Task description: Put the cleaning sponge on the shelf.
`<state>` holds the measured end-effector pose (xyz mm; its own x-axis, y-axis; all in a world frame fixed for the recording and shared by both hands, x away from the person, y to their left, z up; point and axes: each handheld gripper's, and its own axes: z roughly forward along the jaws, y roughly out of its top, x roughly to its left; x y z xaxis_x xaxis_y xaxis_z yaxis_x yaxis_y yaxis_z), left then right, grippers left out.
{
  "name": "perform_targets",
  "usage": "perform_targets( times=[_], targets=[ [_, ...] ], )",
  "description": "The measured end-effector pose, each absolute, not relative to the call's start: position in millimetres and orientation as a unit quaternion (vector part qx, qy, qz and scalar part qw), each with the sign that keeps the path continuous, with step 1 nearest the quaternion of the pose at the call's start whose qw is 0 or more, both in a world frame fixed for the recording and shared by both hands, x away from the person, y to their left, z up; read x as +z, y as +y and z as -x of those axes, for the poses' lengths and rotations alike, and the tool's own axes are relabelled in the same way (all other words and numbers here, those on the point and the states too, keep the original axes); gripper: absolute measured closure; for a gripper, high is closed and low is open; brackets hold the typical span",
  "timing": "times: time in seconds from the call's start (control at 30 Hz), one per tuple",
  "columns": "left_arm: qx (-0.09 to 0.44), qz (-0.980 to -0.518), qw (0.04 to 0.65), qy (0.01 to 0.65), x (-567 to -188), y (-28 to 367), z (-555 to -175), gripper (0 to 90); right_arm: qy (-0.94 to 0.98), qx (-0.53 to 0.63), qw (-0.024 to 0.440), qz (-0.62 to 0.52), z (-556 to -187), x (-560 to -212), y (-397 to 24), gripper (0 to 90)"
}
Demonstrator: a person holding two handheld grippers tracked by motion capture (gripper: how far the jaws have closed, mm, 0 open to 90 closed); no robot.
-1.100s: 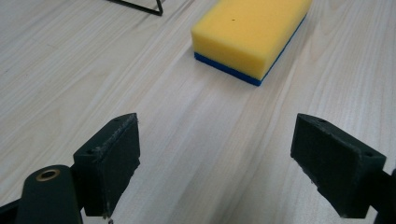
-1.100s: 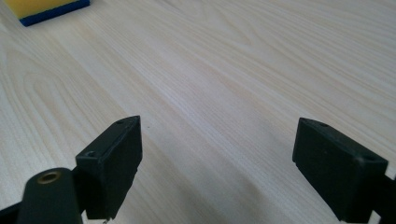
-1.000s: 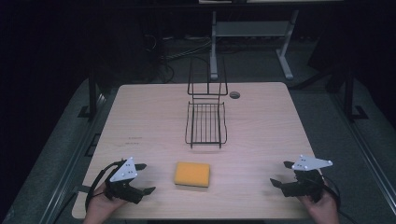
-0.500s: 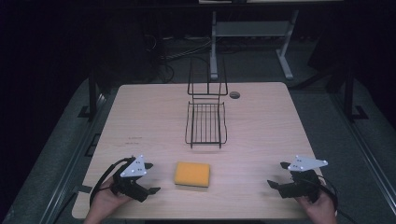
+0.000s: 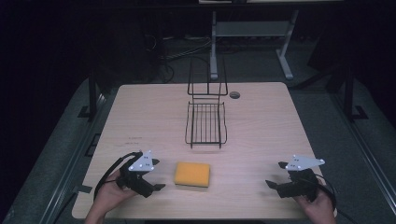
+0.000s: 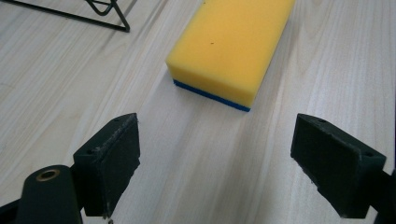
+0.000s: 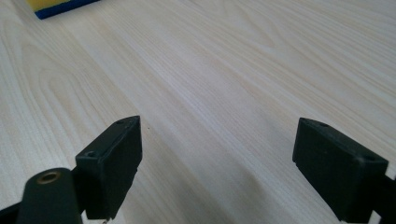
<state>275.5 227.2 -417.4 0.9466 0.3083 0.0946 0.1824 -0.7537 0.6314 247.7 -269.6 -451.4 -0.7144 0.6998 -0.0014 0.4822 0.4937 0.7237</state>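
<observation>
Since the earlier frames the left claw has slid rightward across the surface toward the yellow sponge, closing most of the gap that lay between them a second ago; the right claw has hardly shifted, and the sponge and wire rack lie where they did.

In the high view the left claw now sits just beside the sponge's left edge, near it but not touching, held by a hand that comes in from the near edge. Its jaws are spread wide. The left gripper view shows the two black pads apart with bare wood between them, and the sponge lying straight ahead beyond the tips, its narrow end facing the claw. A thin blue layer runs along the sponge's underside, flat on the wood. A corner of the black wire rack shows at the top left of that view.

The sponge lies on the near middle of the surface, in front of the rack and well apart from it.

The right claw rests near the right front corner, well apart from the sponge, its jaws also spread wide over bare wood. In the right gripper view a corner of the sponge shows at the top left.
</observation>
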Motion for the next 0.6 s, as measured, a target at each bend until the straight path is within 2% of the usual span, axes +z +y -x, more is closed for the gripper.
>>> perform_targets(
  times=[0.6],
  targets=[
    [0.077, -0.945, 0.303, 0.095, -407.0, 203.0, -288.5, 15.0, 0.856, 0.359, 0.143, -0.342, -248.4, -452.8, -267.6, 15.2]
  ],
)
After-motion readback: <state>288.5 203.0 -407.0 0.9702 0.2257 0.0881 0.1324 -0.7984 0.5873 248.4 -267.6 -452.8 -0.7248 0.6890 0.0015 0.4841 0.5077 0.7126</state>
